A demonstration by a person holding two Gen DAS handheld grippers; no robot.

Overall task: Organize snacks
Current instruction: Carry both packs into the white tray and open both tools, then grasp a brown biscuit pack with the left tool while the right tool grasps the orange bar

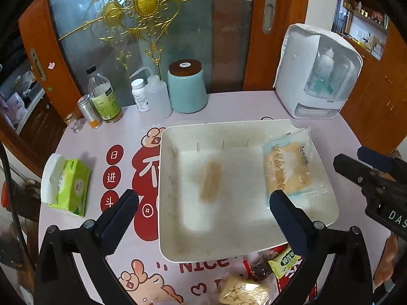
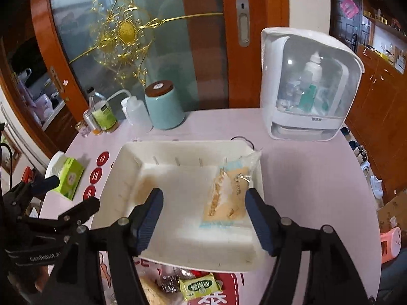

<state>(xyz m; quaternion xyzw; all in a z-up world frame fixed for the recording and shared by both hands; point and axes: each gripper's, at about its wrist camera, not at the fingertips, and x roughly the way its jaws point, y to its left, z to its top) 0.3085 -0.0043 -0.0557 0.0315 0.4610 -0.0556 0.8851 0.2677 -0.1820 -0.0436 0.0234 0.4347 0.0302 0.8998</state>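
Loose snacks, nearest: a green sachet [image 2: 199, 289], a dark foil piece [image 2: 169, 283] and a pale bag of puffed snack [image 1: 241, 292] lie on the tabletop [image 1: 229, 104] just in front of the tray's near rim; these are judged still to be sorted.
Left tongs [image 1: 203, 206]: jaws wide, nothing between the pads; they hang over the tray's near-left part.
Right tongs [image 2: 203, 218]: jaws apart and empty, above the wrapped bread but not pressing it.
White tray [image 1: 162, 178]: holds two items so far, so the task is judged partly done.
Wrapped bread [image 2: 226, 195]: lies flat in the tray's right half, its far end against the far-right corner.
Second packet [image 1: 211, 183]: a brownish bar in a clear wrapper, left of centre, blurred.
Left-wrist view only: the second packet in full and the white pill jar [image 1: 140, 95].
Right-wrist view only: the bread's label side, and the floor [image 2: 368, 178] past the tabletop's right edge.
Far edge: tissue pack [image 1: 71, 188], bottles [image 1: 103, 96], teal canister [image 1: 187, 89], white cabinet [image 2: 310, 86].
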